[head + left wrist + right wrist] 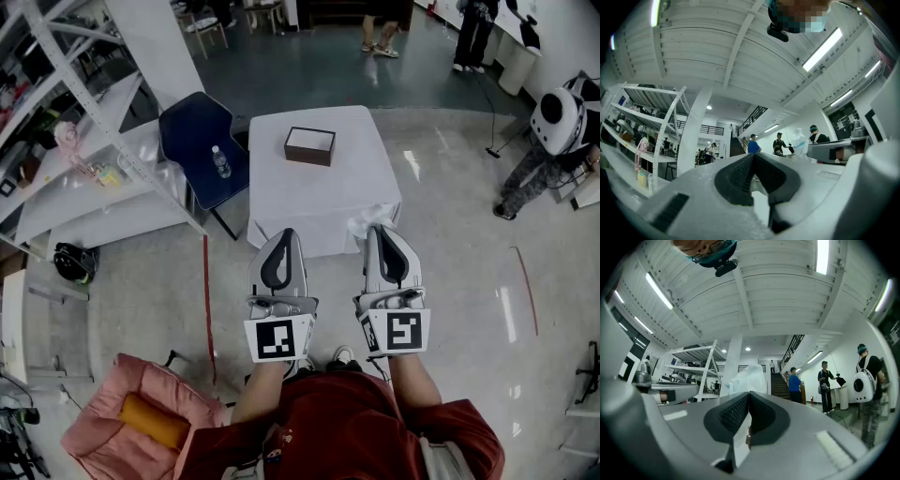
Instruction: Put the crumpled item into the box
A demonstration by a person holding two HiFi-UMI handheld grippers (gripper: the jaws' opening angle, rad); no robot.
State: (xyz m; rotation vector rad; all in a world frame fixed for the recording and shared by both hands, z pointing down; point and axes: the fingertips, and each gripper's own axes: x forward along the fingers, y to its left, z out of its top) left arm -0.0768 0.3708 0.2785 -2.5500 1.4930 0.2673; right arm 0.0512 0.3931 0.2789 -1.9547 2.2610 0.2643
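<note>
A small dark box [309, 145] with a white inside stands on the far part of a white-clothed table [323, 187]. Both grippers are held side by side in front of the table's near edge, jaws tilted upward. A crumpled clear plastic item [360, 225] sticks out at the tip of my right gripper [380, 231], level with the table's front right corner. In the right gripper view the crumpled item [747, 377] rises just past the closed jaws of my right gripper [749, 393]. My left gripper [284, 234] [753, 155] is shut with nothing in it.
A blue chair [202, 150] with a water bottle [221, 161] stands left of the table. White shelving [75, 141] fills the left side. A pink cushioned seat [141, 412] lies at lower left. A person with a white backpack [555, 120] is at the right.
</note>
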